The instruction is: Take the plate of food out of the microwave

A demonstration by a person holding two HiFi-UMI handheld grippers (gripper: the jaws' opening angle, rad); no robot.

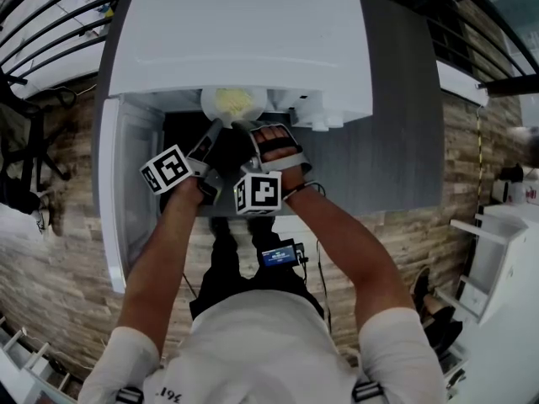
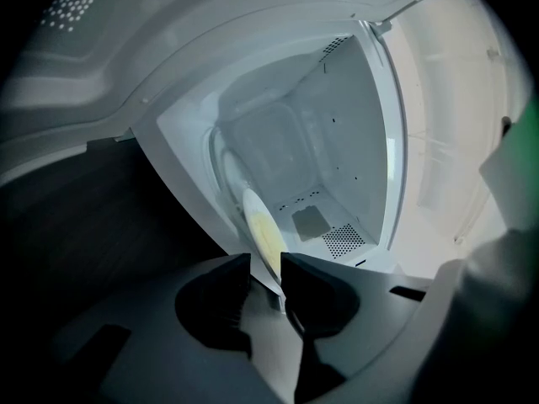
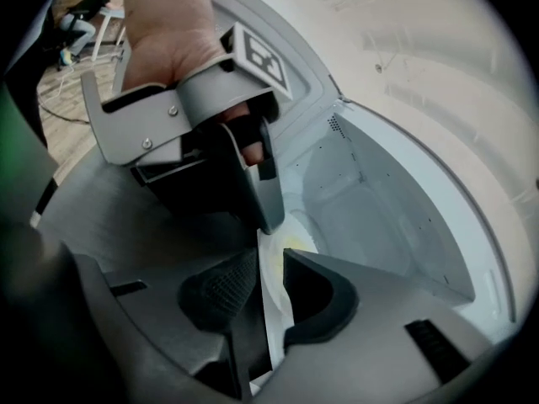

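At the microwave (image 1: 244, 32) mouth, the stiff, breakable plate (image 2: 251, 204) needed rim holds. My left gripper (image 2: 266, 261) jaws clenched its rim, while my right gripper (image 3: 270, 257) jaws straddled it slackly.

Head view overhead; gripper views close, both into microwave (image 1: 244, 40).

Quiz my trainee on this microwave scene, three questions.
1. What stands between the jaws of the left gripper? A plate rim; B cup; C nothing.
2. True or false: the plate is empty.
3. In the head view, on which side does the microwave door hang open?
Key: 1 A; 2 false, yellow food lies on it; 3 left.
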